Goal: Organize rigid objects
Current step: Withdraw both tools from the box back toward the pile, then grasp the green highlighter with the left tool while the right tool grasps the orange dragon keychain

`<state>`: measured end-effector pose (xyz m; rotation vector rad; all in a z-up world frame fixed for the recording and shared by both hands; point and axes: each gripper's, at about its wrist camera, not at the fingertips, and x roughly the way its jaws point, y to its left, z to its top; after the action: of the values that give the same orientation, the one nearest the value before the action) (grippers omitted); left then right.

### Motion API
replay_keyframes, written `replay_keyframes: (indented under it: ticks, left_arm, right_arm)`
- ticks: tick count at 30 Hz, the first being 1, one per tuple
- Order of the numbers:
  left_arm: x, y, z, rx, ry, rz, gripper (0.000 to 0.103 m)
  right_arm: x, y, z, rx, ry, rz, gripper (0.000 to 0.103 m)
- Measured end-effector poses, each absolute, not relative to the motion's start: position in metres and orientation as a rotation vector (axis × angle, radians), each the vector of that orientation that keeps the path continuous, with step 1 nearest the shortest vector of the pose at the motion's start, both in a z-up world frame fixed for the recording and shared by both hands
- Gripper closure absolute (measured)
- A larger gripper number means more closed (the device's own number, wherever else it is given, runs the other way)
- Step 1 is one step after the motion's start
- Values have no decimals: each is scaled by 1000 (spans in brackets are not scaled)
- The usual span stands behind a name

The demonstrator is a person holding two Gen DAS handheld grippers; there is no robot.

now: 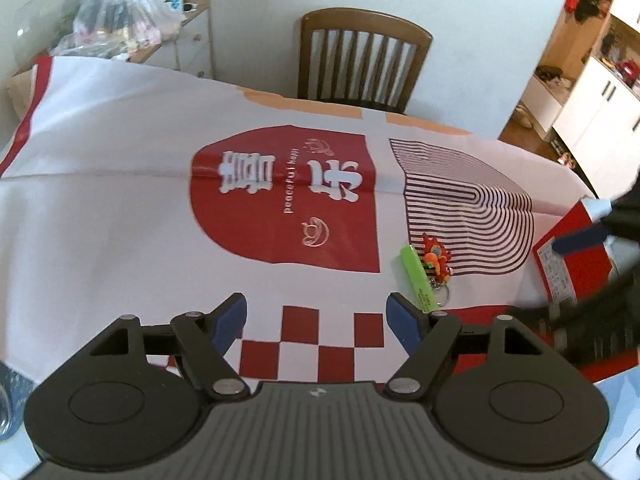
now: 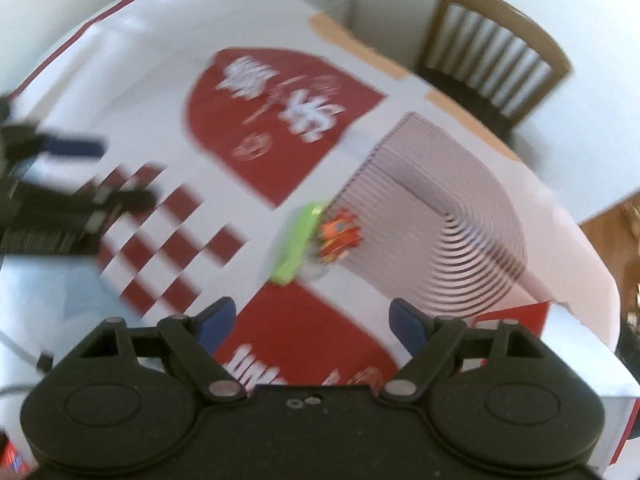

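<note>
We see the left gripper (image 1: 316, 320) with its blue pads (image 1: 230, 322) spread wide and nothing between them — it hangs over the checkered part of the cloth (image 1: 120, 200). The right gripper (image 2: 310, 326) is just as wide and empty. The green tube (image 1: 420, 280) and the keychain (image 1: 436, 260) lie side by side on the cloth, touching neither gripper.
</note>
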<state>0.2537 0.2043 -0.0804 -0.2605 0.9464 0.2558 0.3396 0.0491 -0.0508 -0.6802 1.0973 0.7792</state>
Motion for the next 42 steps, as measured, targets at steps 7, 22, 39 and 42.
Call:
replay_keyframes:
  ticks: [7, 22, 39, 42]
  left_arm:
    - [276, 183, -107, -268, 932, 202, 27]
    - [317, 153, -163, -272, 953, 199, 27]
    - [332, 140, -171, -178, 910, 233, 47]
    - [332, 138, -172, -135, 897, 240, 65]
  right_arm:
    - [382, 49, -65, -595, 1103, 662, 21]
    - [413, 62, -123, -514, 1210, 599, 30]
    - [408, 83, -148, -543, 1184, 634, 53]
    - [409, 82, -149, -515, 1194, 640, 62]
